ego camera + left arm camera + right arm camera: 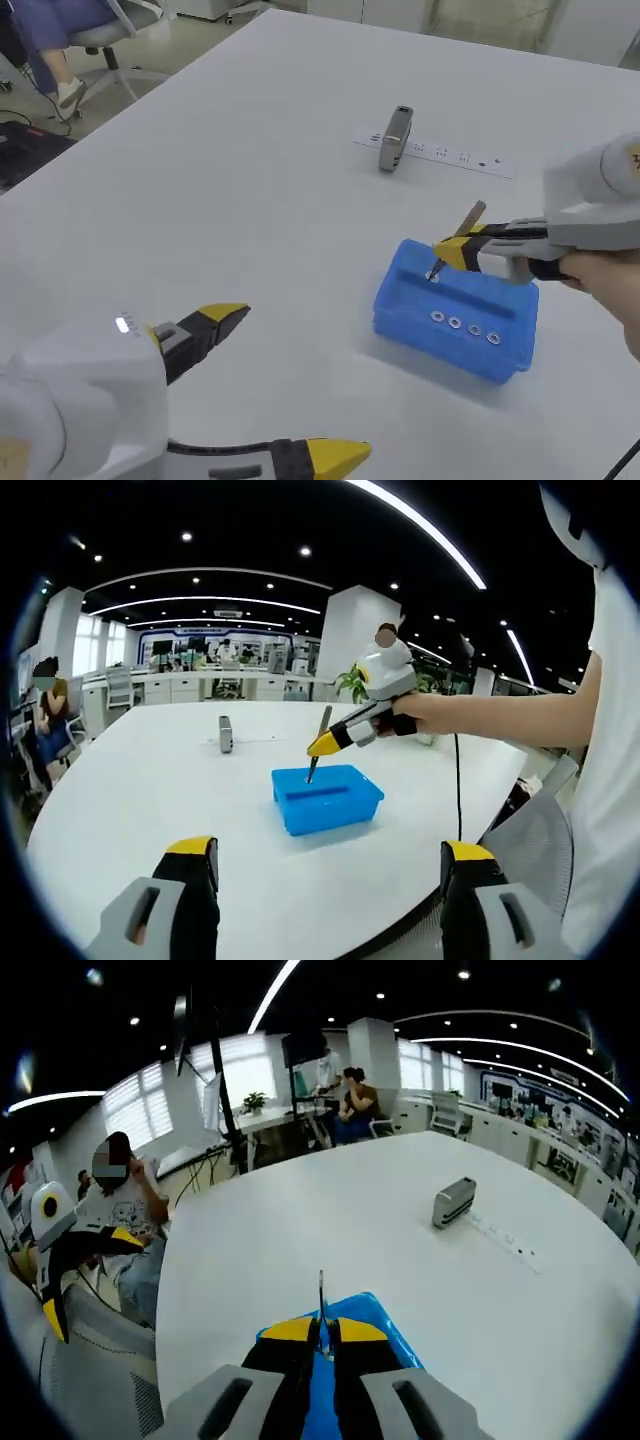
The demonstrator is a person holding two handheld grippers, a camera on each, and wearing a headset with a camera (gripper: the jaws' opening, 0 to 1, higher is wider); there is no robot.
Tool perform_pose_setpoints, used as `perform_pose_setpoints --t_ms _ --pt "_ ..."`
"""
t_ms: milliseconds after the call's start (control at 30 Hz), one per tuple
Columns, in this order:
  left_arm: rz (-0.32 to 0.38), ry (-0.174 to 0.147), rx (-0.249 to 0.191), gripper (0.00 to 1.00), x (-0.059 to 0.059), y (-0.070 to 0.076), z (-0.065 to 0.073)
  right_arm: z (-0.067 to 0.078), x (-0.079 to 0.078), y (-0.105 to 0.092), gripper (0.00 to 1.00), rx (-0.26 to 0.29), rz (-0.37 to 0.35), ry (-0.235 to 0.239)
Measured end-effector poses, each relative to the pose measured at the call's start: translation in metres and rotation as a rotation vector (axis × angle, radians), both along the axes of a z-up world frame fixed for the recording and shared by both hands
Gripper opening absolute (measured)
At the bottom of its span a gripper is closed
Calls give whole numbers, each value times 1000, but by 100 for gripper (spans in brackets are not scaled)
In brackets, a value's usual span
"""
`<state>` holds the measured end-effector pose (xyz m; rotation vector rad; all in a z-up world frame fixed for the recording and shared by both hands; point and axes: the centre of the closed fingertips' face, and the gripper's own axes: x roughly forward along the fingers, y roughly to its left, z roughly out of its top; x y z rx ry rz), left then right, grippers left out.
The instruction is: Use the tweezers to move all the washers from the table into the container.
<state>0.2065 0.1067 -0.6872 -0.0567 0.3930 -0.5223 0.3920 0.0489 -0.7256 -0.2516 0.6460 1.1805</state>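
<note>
- The left gripper (305,382) has its jaws spread wide, with nothing between them.
- One grey metal block (395,137) sits farther back on the table (250,180).
- One blue container (440,345) holds four washers (455,322) in a row.
- The right gripper (450,252) pinches one pair of tweezers (471,217), tips down inside the container.

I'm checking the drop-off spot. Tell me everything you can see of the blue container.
The container is a shallow, blue, plastic-looking rectangular tray, open-topped, lying flat on the white table. Four small washers lie in a row inside. The tweezers in the right tongs point down at its far rim; contact unclear.
</note>
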Motion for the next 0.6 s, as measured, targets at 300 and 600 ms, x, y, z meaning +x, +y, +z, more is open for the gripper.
perform_pose_setpoints --t_ms 300,600 --pt "2 -2 -4 94 1 -1 2 -33 -4 3 3 -38 -20 68" --pt "4 0 -2 94 2 1 2 -35 -4 4 3 -42 -26 69"
